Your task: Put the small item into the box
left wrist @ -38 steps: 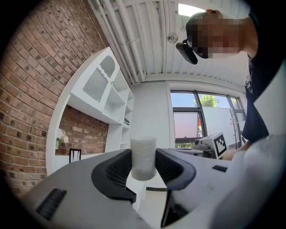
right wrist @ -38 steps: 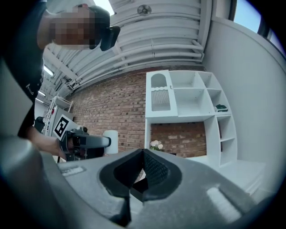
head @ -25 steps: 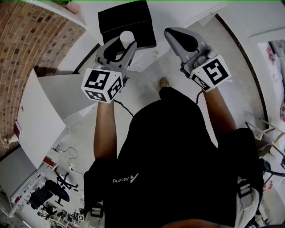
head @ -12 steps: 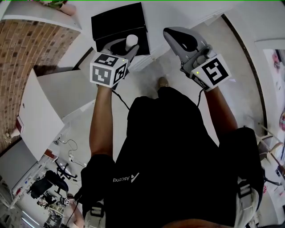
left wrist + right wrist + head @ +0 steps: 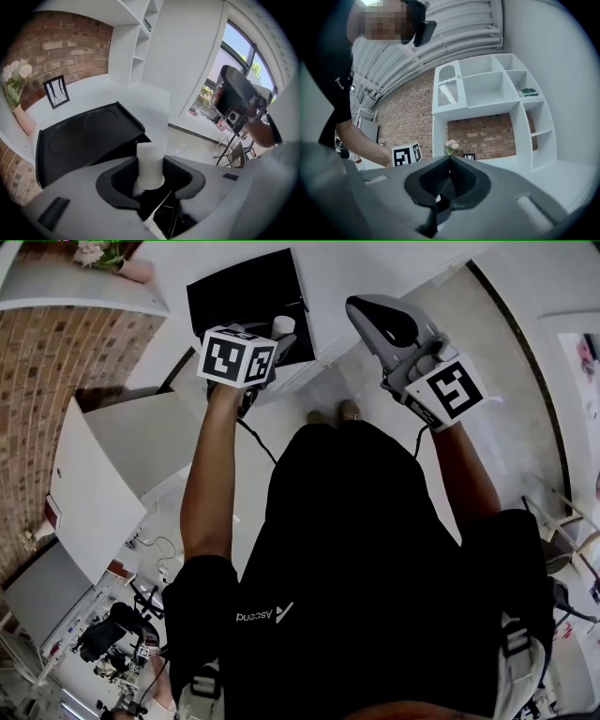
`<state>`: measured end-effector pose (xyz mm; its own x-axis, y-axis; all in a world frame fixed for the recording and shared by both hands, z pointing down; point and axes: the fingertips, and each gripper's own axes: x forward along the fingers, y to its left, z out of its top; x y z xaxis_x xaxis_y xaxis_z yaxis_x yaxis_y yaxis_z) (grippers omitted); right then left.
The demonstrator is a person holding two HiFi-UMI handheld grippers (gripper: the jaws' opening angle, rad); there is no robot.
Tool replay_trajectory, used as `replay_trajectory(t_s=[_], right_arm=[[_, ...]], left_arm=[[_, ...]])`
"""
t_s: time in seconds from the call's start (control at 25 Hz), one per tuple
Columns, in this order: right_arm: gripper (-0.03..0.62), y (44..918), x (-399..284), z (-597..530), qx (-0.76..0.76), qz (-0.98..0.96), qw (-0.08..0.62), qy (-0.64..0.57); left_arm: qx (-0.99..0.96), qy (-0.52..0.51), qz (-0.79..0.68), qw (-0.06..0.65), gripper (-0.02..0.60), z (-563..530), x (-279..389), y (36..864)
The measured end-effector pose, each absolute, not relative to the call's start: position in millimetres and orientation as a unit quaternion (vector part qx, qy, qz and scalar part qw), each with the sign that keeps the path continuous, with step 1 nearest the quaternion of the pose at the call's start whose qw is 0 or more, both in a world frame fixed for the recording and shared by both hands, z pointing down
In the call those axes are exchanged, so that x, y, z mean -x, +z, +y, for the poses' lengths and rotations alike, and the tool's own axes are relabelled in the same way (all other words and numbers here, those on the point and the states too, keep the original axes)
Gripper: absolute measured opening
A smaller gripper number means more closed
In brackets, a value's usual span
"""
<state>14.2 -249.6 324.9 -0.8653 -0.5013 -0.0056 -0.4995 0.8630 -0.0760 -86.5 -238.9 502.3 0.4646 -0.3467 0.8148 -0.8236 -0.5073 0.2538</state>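
Observation:
A small white cylinder (image 5: 150, 164) stands upright between the pads of my left gripper (image 5: 150, 160), which is shut on it. In the head view the left gripper (image 5: 279, 337) holds the cylinder (image 5: 282, 325) over the near edge of the black box (image 5: 242, 292). From the left gripper view the black box (image 5: 84, 140) lies on a white counter just beyond and below the jaws. My right gripper (image 5: 373, 317) hangs in the air to the right of the box, jaws together and nothing in them; its closed tips (image 5: 449, 161) point at a brick wall.
A vase of pale flowers (image 5: 16, 89) and a small picture frame (image 5: 56, 91) stand on the white counter (image 5: 145, 96) behind the box. White shelving (image 5: 497, 103) rises against the brick wall. The person's feet (image 5: 333, 414) stand on the floor below the counter's edge.
The left gripper has moved forward with the white cylinder, from in front of the counter to over the black box's near edge. The right gripper has barely moved.

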Motion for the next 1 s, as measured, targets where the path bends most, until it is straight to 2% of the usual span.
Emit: replay_trajectory(t_s=[0.6,1.0], right_arm=[[0.002,337.4,-16.1,-261.7,0.279,0.959,0.014,-0.051],[0.002,345.0,-19.6,-264.8,0.293,0.954,0.012,-0.059]], left_arm=[[-0.762,0.419,-0.319,0.377,0.164,-239.2,74.9,555.6],[-0.771,0.422,-0.309,0.364,0.173,-242.1,67.9,565.5]])
